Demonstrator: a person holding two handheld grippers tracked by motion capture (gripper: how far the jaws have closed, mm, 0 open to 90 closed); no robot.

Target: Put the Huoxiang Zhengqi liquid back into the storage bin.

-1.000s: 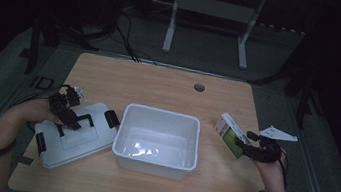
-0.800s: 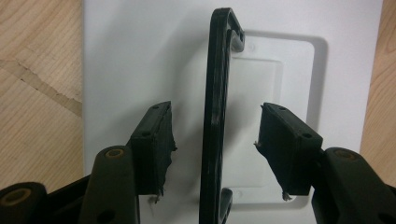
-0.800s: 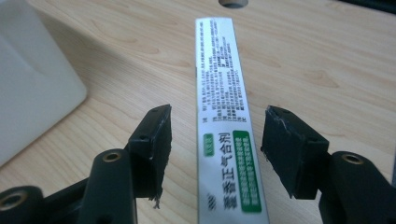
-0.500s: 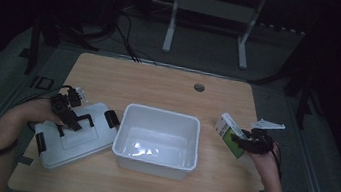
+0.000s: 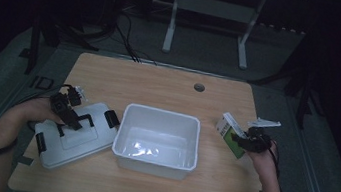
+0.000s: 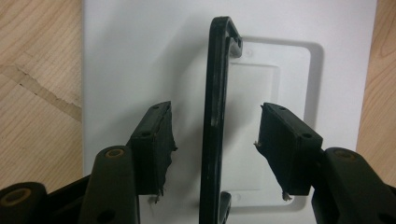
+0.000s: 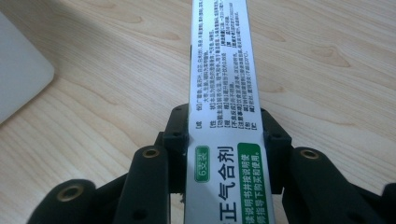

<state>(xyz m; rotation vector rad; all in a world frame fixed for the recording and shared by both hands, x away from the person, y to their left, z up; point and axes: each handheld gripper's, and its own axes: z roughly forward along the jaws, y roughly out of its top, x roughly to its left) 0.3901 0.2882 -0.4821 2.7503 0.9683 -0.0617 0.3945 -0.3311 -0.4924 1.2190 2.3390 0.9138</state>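
hand-held grippers: 2 | white bin (image 5: 155, 160): 1 | lid (image 5: 74, 135): 1 | green-and-white box (image 5: 230, 133): 1

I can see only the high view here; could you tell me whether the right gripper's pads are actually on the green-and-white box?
Observer: Yes. In the right gripper view, the right gripper has just been closing, and both pads press the sides of the box.
Operator: Thank you. And is the left gripper gripping the lid's handle?
Observer: No. In the left gripper view, the left gripper straddles the black handle with gaps on both sides.
Operator: Does the handle stand up?
Observer: It seems raised off the white lid.
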